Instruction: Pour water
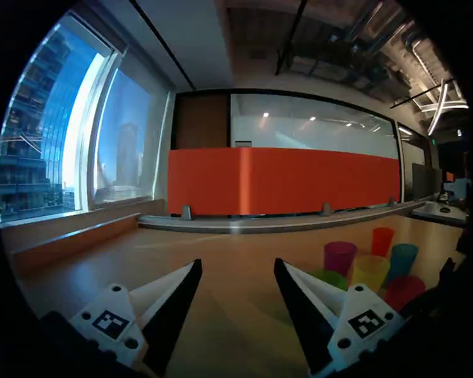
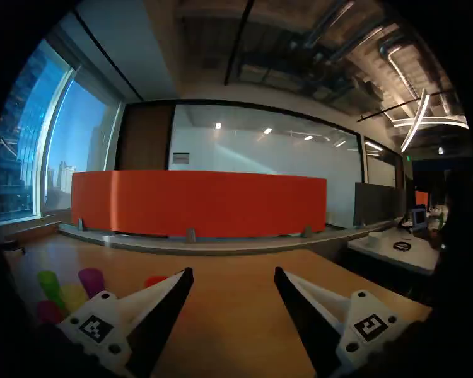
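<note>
Both wide open and empty, my left gripper and right gripper hover, coloured cups clustered beyond my left gripper's right finger.

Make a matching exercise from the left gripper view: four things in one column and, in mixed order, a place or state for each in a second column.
Column one:
1. orange-red plastic cup
2. wide orange divider panel
3. left claw
4. tall glass window

Column two:
A. stands along the far edge of the wooden table
B. on the left side of the room
C. farthest back in the group of coloured plastic cups
D. open, holding nothing

Pairs: 1-C, 2-A, 3-D, 4-B
</note>
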Demonstrator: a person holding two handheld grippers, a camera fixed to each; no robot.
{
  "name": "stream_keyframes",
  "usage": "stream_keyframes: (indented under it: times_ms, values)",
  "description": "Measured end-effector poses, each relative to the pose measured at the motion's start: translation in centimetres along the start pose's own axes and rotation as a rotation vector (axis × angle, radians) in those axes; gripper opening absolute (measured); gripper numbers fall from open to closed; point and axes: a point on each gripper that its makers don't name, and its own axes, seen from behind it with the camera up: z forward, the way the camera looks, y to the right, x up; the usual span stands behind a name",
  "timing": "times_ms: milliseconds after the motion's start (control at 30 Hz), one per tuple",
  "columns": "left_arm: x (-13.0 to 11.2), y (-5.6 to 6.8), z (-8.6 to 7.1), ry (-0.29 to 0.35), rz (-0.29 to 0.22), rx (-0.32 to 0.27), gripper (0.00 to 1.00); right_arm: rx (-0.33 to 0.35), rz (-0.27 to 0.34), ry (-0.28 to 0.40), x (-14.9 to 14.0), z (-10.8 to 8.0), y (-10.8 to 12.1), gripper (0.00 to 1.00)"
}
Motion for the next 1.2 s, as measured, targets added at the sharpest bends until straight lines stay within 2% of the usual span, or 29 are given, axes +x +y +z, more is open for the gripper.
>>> stream_keyframes:
  times_ms: [1200]
  values:
    - [0.02, 0.14, 0.02, -0.004, 0.005, -0.008, 0.84, -0.002, -0.002, 0.003, -0.1, -0.46, 0.32, 1.0]
